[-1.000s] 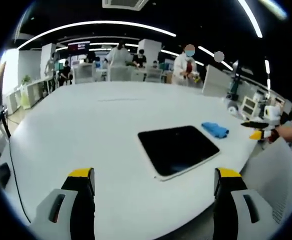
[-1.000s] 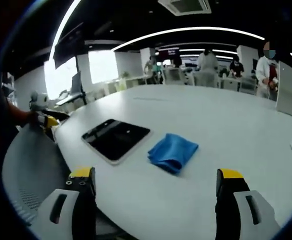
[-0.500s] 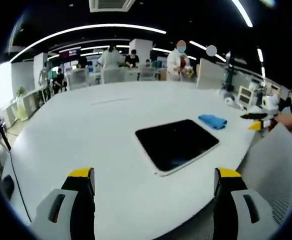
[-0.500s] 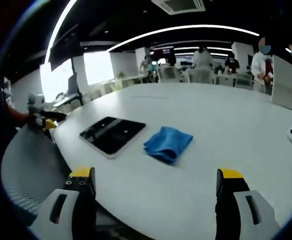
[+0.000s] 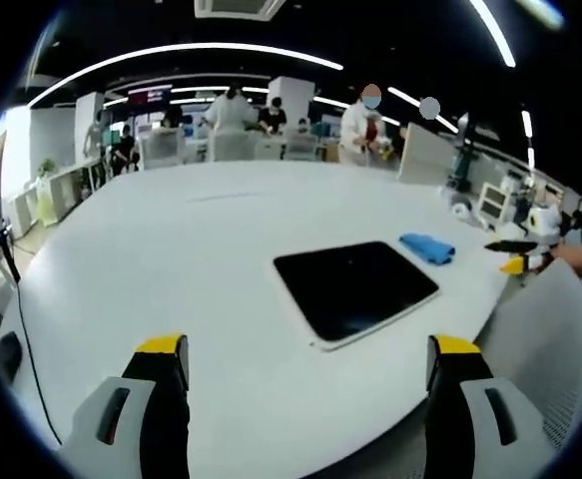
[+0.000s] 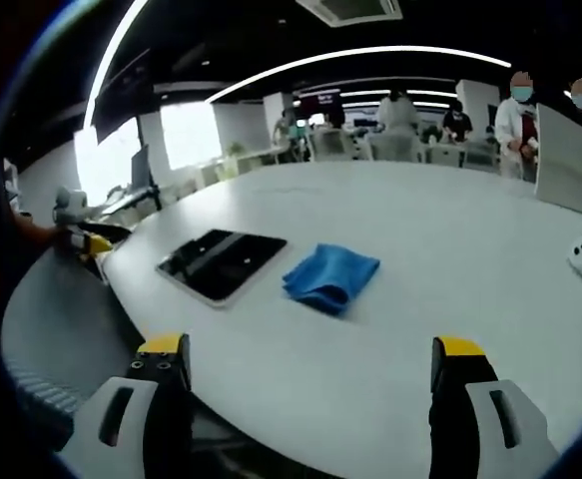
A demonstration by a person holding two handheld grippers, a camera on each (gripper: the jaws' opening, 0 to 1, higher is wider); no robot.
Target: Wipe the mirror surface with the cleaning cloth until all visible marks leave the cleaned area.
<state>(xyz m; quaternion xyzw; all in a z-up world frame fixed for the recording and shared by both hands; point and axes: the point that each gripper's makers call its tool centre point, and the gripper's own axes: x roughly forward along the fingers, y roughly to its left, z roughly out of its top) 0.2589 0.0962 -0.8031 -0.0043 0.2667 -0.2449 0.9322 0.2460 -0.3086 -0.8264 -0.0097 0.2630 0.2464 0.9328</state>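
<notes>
White and wide, the table [image 5: 171, 259] stands in an office hall with ceiling light strips and people at 12 o'clock. On it lies the mirror [image 5: 355, 289], the cleaning cloth [image 6: 330, 276] just beside. Left gripper [image 5: 305, 394] and right gripper [image 6: 310, 394] hover spread, holding nothing.

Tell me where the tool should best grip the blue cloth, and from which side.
Probably the raised folded edge of the blue cloth, on its side away from the mirror. It lies bunched on the table, so the right tool can pinch it from above.
</notes>
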